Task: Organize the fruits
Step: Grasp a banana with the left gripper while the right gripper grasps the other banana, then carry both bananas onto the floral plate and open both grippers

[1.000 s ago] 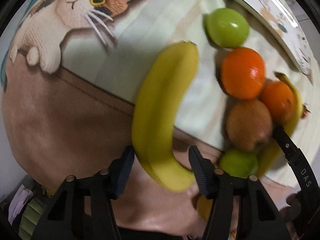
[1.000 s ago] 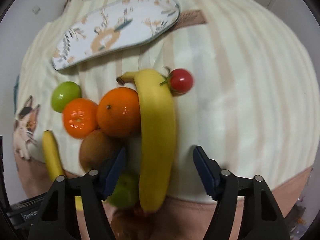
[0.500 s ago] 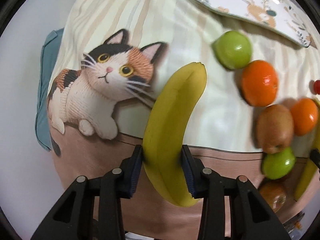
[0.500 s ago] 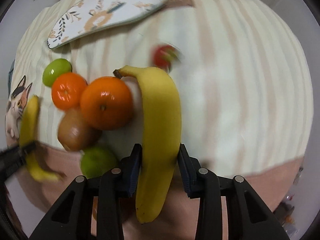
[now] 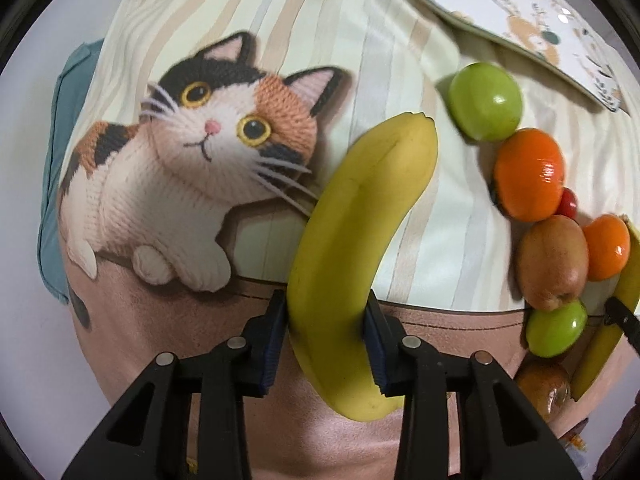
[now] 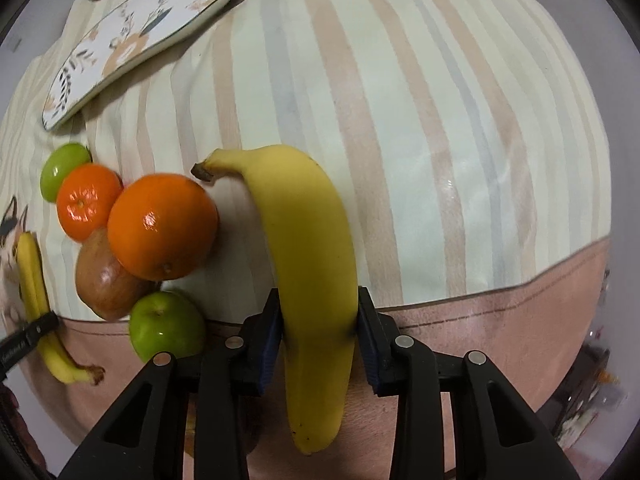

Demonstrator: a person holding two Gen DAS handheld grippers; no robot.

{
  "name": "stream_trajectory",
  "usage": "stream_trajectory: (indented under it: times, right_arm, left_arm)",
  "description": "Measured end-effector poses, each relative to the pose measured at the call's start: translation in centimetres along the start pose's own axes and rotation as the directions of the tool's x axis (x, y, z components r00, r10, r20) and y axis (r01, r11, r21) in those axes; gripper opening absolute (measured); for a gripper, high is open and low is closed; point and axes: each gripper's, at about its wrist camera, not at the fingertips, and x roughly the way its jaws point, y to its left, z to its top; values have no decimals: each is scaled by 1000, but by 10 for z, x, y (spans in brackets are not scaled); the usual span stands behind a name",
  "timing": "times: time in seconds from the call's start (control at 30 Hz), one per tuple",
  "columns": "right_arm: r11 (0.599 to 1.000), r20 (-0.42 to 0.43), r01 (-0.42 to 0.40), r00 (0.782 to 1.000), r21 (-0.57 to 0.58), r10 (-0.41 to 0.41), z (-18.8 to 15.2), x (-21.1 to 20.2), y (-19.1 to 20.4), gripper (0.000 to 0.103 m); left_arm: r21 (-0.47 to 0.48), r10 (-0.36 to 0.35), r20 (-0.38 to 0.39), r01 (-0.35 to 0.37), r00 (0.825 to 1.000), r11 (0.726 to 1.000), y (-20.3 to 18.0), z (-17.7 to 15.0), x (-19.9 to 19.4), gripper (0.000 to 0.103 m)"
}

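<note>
My left gripper (image 5: 325,320) is shut on a yellow banana (image 5: 360,240) and holds it above the cloth, beside the printed cat (image 5: 192,184). My right gripper (image 6: 318,320) is shut on a second banana (image 6: 308,248), stem pointing away. Between them lies a cluster of fruit: a green apple (image 5: 485,107), two oranges (image 5: 529,174) (image 5: 606,253), a brown fruit (image 5: 554,266), a second green apple (image 5: 556,328) and a small red tomato (image 5: 568,205). The cluster also shows in the right wrist view, with the big orange (image 6: 162,226) nearest.
A floral oval plate (image 6: 136,36) lies at the far side of the striped tablecloth (image 6: 420,140); it also shows in the left wrist view (image 5: 520,20). The cloth's pink border (image 6: 520,308) marks the near edge. Another brownish fruit (image 5: 544,390) sits low at the right.
Both grippers closed on their bananas and lifted them off the cloth. The right banana moved away from the tomato and the oranges; the left gripper drew back toward the cat.
</note>
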Motion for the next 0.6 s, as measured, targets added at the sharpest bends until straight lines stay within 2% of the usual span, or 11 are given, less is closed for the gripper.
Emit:
stream_trajectory:
  times: [0.13,0.27,0.4,0.47,0.6]
  right_arm:
    - [998,12,-43,999,49,42,-3,-18,-6,37]
    - [993,66,-109,992,53,105,0,-51,0,37]
    - [981,82,-190,979,30,187,36,-84,17,37]
    - [970,85,-243,967,23,240,64,-100,27,37]
    - [941,74,-335,940,44,332,105,-111,39,37]
  left_arm:
    - [17,-49,4,49,999,999,-9,1,-32,33]
    - [65,-81,52,78,995,995,-26,12,-75,33]
    - [99,-137,100,127,986,987,-40,41,-124,33]
    - [119,-174,118,160,978,980,-50,62,-150,33]
    - [115,-230,128,216,965,970,-68,100,-157,33]
